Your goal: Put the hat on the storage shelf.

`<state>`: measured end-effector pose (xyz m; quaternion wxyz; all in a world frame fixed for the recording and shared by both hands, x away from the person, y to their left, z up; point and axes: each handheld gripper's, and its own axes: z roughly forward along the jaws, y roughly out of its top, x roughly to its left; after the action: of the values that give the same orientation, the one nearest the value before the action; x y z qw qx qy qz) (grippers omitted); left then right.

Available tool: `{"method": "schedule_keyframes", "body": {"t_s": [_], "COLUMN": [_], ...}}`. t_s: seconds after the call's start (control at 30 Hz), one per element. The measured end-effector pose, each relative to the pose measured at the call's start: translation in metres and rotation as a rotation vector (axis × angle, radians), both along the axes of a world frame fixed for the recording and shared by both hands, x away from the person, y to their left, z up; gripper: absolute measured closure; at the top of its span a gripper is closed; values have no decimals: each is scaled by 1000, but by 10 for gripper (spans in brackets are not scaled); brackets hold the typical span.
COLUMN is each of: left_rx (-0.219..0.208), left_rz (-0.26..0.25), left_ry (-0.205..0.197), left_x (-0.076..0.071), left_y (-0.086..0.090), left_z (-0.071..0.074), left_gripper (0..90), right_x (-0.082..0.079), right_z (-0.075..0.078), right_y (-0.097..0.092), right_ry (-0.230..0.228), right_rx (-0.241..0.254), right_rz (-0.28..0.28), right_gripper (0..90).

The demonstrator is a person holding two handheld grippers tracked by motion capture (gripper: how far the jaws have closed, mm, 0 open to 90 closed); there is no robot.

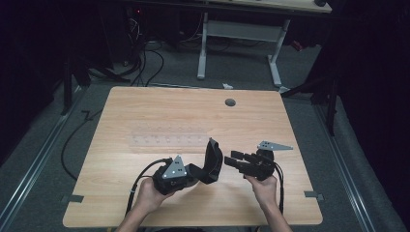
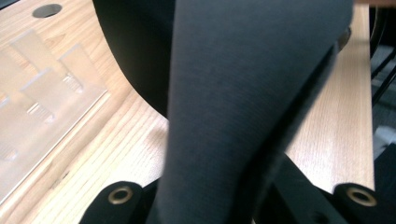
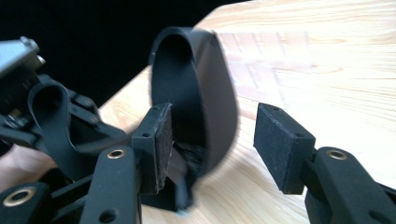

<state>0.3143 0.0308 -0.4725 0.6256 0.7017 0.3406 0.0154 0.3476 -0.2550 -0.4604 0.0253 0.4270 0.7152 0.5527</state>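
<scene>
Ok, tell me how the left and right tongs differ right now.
The left tongs are shut on the black strap; the right tongs stand open, their pads apart and not pressing it. The left tongs point toward the right of the table, the right tongs toward the left. Both are hand-held above the table.

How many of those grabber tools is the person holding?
2. The left gripper sits in the left hand, fingers shut on the black strap; the right gripper sits in the right hand, fingers open beside it.
</scene>
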Motion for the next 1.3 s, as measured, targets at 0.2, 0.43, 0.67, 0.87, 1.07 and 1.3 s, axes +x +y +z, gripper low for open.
{"method": "schedule_keyframes", "body": {"t_s": [0.2, 0.43, 0.67, 0.87, 1.07, 1.3], "left_rx": [-80, -138, -167, -206, -235, -238], "left_rz": [34, 67, 111, 151, 186, 233], "left_ry": [40, 47, 68, 96, 102, 104], "left_x": [5, 7, 10, 14, 18, 23], "left_y": [15, 32, 47, 60, 69, 76], "left_z": [8, 16, 20, 24, 28, 31], "left_gripper": [855, 854, 853, 850, 850, 850], "right_x": [4, 11, 15, 16, 16, 15], "right_z": [-15, -43, -59, -68, -70, -70], "right_y": [-8, -20, -33, -37, -37, -36], "right_ry": [8, 45, 38, 25, 3, 7], "right_rx": [-152, -355, -473, -552, -562, -560], "right_rz": [-83, -199, -302, -340, -339, -341], "right_gripper": [455, 483, 466, 426, 397, 386]}}
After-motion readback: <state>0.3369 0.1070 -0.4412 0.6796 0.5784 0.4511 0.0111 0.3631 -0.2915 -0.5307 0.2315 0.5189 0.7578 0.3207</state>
